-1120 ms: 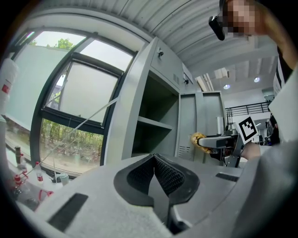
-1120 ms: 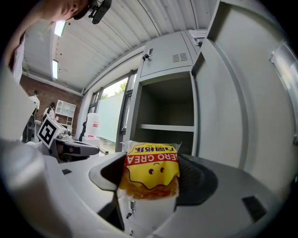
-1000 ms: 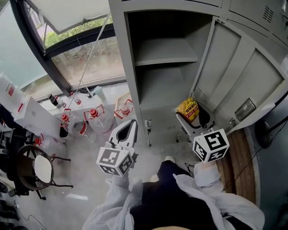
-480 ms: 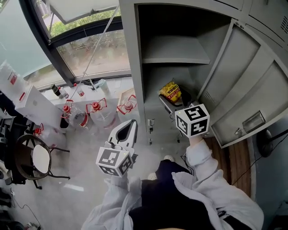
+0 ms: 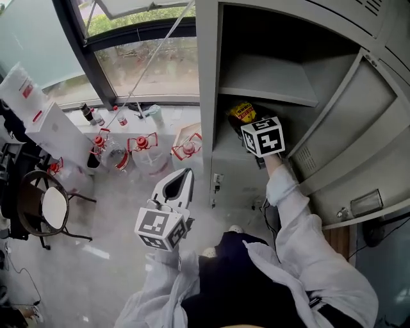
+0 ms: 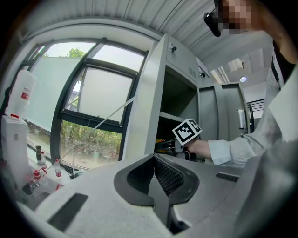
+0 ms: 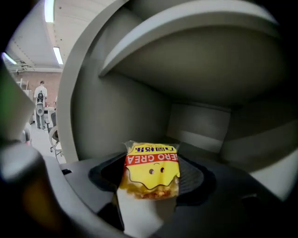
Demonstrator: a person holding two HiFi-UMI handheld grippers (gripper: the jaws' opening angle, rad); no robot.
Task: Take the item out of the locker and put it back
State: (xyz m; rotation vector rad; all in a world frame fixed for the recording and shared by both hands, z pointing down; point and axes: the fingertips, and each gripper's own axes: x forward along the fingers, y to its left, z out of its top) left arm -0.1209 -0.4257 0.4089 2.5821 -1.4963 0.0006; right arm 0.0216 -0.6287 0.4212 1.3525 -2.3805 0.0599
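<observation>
This looks like a workroom or lab space, not a home. A tall grey metal locker (image 5: pixel 208 96) stands at the right and a big dark-framed window (image 5: pixel 141 64) at the far left. Plastic jugs (image 5: pixel 144 154) with red handles (several, crowded together) sit on the bare concrete floor (image 5: pixel 109 218), under strip lights (image 7: pixel 49 11).

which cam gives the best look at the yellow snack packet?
Right gripper view: the yellow snack packet sits front-on, close, print legible. Head view shows only its top, small; left gripper view shows just a distant yellow sliver.
</observation>
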